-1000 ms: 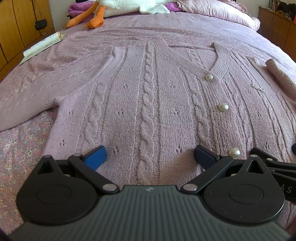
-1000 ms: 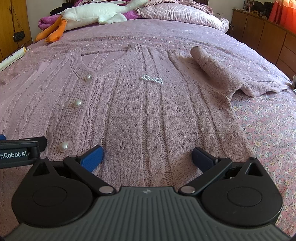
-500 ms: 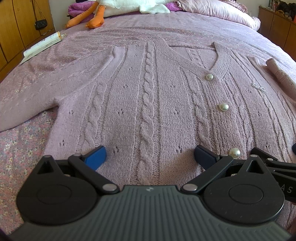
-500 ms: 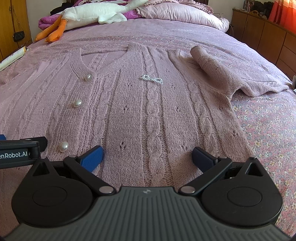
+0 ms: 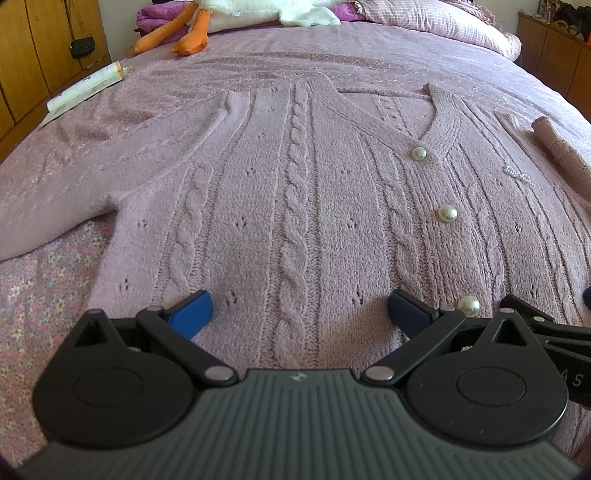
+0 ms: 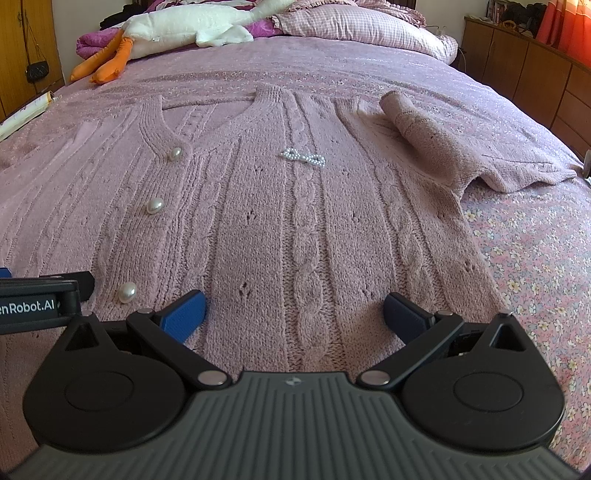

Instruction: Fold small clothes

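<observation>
Fingers (image 5: 192,314) of left gripper (image 5: 299,314) spread wide, nothing held, over hem of pink cardigan (image 5: 295,206). Right gripper (image 6: 293,312) same: wide apart, empty, at hem just beside the left one. Cardigan lies flat, front up, on bed (image 6: 535,258) w/ pearl buttons (image 6: 155,205); one sleeve (image 6: 424,140) folded inward. Plush goose (image 6: 184,26) near pillows.

The cardigan (image 5: 295,206) is viewed low and close from its hem toward the pillows by both wrist cameras, side by side, its buttoned middle being shared.
</observation>
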The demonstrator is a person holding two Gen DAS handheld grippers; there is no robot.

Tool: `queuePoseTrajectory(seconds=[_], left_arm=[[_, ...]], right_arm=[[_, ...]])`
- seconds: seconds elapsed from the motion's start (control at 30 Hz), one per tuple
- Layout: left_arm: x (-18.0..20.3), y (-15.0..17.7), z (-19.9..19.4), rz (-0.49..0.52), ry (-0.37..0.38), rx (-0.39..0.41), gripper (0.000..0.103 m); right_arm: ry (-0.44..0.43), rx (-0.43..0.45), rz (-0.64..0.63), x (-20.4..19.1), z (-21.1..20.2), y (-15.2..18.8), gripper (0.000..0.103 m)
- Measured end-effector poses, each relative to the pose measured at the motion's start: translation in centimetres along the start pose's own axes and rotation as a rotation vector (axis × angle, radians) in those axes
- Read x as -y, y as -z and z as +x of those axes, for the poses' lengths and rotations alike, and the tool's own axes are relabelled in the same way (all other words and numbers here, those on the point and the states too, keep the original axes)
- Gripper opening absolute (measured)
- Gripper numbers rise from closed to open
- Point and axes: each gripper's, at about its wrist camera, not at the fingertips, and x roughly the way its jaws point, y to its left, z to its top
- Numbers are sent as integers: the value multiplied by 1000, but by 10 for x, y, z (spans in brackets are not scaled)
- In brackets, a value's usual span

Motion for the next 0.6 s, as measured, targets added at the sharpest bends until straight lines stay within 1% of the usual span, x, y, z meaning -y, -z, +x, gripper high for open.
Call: queuePoseTrajectory(seconds=[0.3,0.6], left_arm=[[0,-1,0,-5,-2,-3,103],[1,2,-1,-12,-7,17,103]], right_arm=[[0,1,0,0,0,0,103],[2,9,1,-1,0,1,103]])
